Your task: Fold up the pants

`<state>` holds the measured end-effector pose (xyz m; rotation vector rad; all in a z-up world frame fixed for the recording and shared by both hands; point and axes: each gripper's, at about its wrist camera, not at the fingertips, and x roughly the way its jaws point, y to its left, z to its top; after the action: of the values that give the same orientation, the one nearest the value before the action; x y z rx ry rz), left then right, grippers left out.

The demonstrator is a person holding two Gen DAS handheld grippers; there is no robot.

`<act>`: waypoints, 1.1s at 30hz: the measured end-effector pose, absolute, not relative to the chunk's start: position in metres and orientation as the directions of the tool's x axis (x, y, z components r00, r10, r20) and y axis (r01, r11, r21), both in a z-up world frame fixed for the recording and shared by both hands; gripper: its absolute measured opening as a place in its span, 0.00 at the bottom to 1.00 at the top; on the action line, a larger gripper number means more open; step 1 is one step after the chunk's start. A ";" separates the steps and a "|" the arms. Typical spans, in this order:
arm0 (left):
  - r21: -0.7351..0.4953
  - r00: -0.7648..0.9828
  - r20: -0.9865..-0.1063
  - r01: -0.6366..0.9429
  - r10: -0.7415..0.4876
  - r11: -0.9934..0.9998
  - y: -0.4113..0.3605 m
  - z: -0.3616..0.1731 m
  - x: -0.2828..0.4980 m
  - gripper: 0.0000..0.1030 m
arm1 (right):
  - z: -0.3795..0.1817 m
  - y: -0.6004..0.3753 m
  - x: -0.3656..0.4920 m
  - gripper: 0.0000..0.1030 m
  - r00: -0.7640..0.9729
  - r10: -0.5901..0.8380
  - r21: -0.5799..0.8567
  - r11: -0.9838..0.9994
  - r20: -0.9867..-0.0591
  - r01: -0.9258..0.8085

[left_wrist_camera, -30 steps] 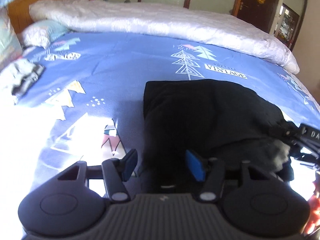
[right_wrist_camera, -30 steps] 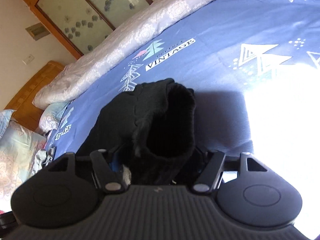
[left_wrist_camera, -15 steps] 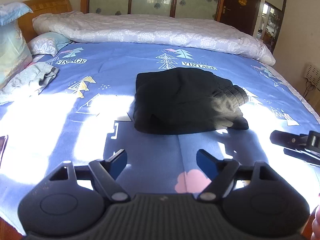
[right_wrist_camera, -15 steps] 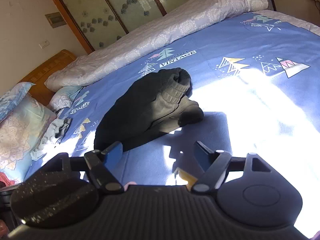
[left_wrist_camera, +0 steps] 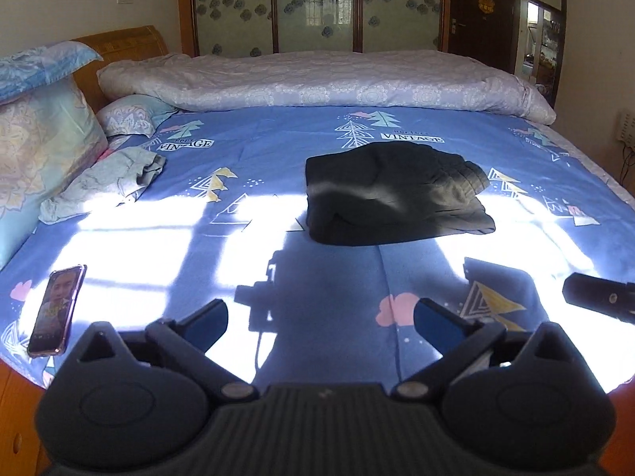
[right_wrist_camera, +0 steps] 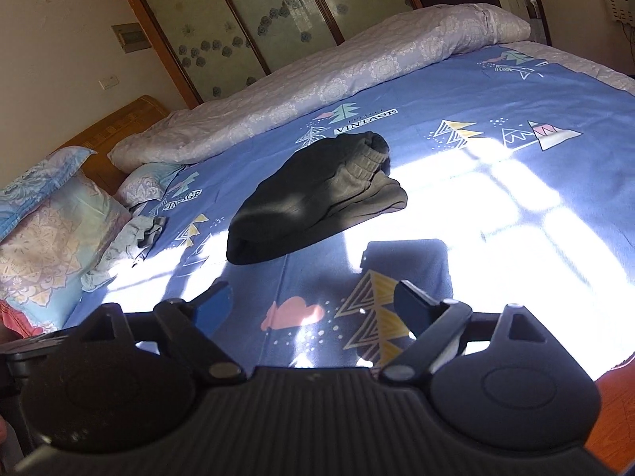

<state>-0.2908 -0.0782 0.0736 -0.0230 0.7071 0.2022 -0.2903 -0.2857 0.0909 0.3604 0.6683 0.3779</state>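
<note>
The dark pants [left_wrist_camera: 393, 194] lie folded in a compact pile on the blue patterned bedsheet [left_wrist_camera: 278, 150], ribbed waistband on the right side. They also show in the right wrist view [right_wrist_camera: 317, 198]. My left gripper [left_wrist_camera: 321, 321] is open and empty, held back near the bed's front edge, well short of the pants. My right gripper [right_wrist_camera: 313, 305] is open and empty, also held back near the front edge. Part of the right gripper shows at the right edge of the left wrist view [left_wrist_camera: 599, 297].
A phone [left_wrist_camera: 55, 309] lies on the sheet at front left. A crumpled light grey garment [left_wrist_camera: 107, 182] lies at the left near the pillows [left_wrist_camera: 43, 139]. A rolled white duvet [left_wrist_camera: 317, 83] runs along the far side. The wardrobe [left_wrist_camera: 317, 4] stands behind.
Both grippers let go of the pants, opened wide and drew back toward the bed's front edge. The folded pants stay in the middle of the bed.
</note>
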 end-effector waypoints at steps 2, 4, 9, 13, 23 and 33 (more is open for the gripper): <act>0.068 0.753 -0.628 -0.200 0.198 0.977 -0.080 0.075 -0.296 1.00 | 0.090 -0.283 -0.294 0.91 0.720 0.454 0.431 0.871 -0.526 -0.235; 0.072 0.762 -0.613 -0.208 0.208 0.975 -0.080 0.077 -0.300 1.00 | 0.089 -0.280 -0.298 0.91 0.717 0.458 0.424 0.872 -0.526 -0.246; 0.105 0.766 -0.591 -0.237 0.252 0.966 -0.084 0.079 -0.303 1.00 | 0.086 -0.280 -0.298 0.91 0.715 0.460 0.438 0.868 -0.527 -0.235; 0.157 0.782 -0.547 -0.257 0.301 0.954 -0.089 0.081 -0.305 1.00 | 0.084 -0.282 -0.297 0.91 0.723 0.442 0.435 0.874 -0.531 -0.215; 0.167 0.767 -0.555 -0.278 0.324 0.946 -0.084 0.073 -0.300 1.00 | 0.077 -0.279 -0.296 0.91 0.703 0.446 0.440 0.874 -0.554 -0.207; 0.228 0.741 -0.551 -0.310 0.385 0.923 -0.083 0.062 -0.296 1.00 | 0.069 -0.279 -0.292 0.92 0.683 0.438 0.441 0.878 -0.584 -0.186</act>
<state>-0.2955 -0.0832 0.0619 0.1243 0.6305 0.3824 -0.2920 -0.2788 0.0689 0.3645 0.7413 0.3584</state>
